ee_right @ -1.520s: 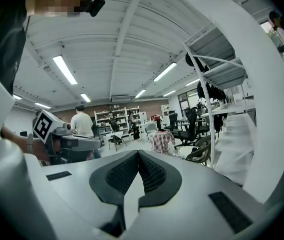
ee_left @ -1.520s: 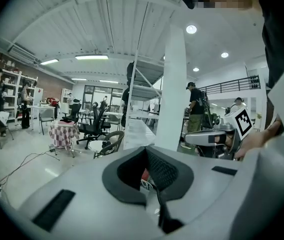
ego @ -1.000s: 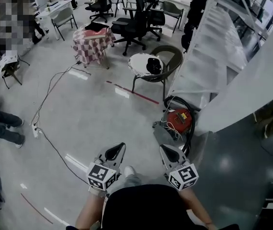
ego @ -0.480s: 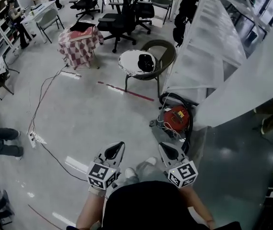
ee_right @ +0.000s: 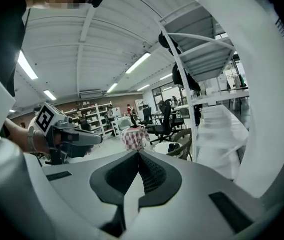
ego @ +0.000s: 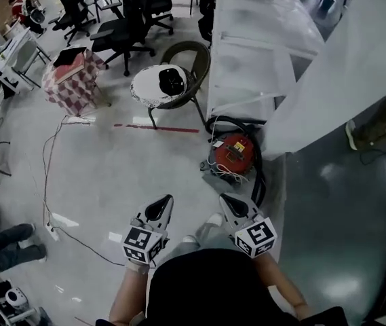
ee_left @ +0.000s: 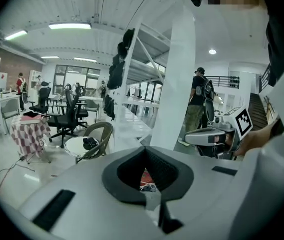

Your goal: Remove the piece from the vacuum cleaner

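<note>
Ahead on the grey floor (ego: 125, 168) sits the vacuum cleaner (ego: 235, 149), a round red canister with a black hose (ego: 237, 123) looped round it and white cord (ego: 228, 175) tangled at its near side, beside the white shelving (ego: 254, 46). Any print on it is too small to read. The left gripper (ego: 167, 200) and right gripper (ego: 225, 198) hang short of it, jaws closed on nothing

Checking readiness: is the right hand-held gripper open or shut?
Shut. The right hand-held gripper shows its jaws together, nothing between them.
</note>
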Demonstrator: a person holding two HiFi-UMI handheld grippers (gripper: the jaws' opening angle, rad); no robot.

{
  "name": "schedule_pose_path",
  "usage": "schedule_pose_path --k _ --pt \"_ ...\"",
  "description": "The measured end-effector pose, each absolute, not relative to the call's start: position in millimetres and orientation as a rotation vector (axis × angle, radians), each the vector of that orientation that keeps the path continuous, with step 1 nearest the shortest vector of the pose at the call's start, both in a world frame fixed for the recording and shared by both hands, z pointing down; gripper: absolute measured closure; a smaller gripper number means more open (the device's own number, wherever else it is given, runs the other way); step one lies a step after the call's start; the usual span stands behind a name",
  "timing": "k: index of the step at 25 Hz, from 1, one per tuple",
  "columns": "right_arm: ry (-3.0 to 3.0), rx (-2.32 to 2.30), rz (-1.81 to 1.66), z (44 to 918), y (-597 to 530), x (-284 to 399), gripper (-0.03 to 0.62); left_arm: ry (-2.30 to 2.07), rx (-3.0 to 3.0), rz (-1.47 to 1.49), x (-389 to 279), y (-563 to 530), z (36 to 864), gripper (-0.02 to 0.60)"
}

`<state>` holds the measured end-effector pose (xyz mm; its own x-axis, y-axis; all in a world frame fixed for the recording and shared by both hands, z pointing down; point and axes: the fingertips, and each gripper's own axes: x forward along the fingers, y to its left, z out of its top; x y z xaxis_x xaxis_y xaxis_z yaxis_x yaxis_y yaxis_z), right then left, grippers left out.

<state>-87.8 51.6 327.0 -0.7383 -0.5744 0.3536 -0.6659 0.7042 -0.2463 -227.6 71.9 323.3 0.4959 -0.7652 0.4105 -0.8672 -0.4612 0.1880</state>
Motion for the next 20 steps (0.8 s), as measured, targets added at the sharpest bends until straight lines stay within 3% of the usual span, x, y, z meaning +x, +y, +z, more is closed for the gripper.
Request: schedule_pose_path --k 10,20 --pt "-2.532 1.221 0.645 370 28 -6 0.565 -1.087 2.501 0.557 -144 20 355 0.563" --pt "-2.331 1.423 0.732 418 19 41 0.565 -0.764 2.519 0.709 -100 -17 403 0.563"
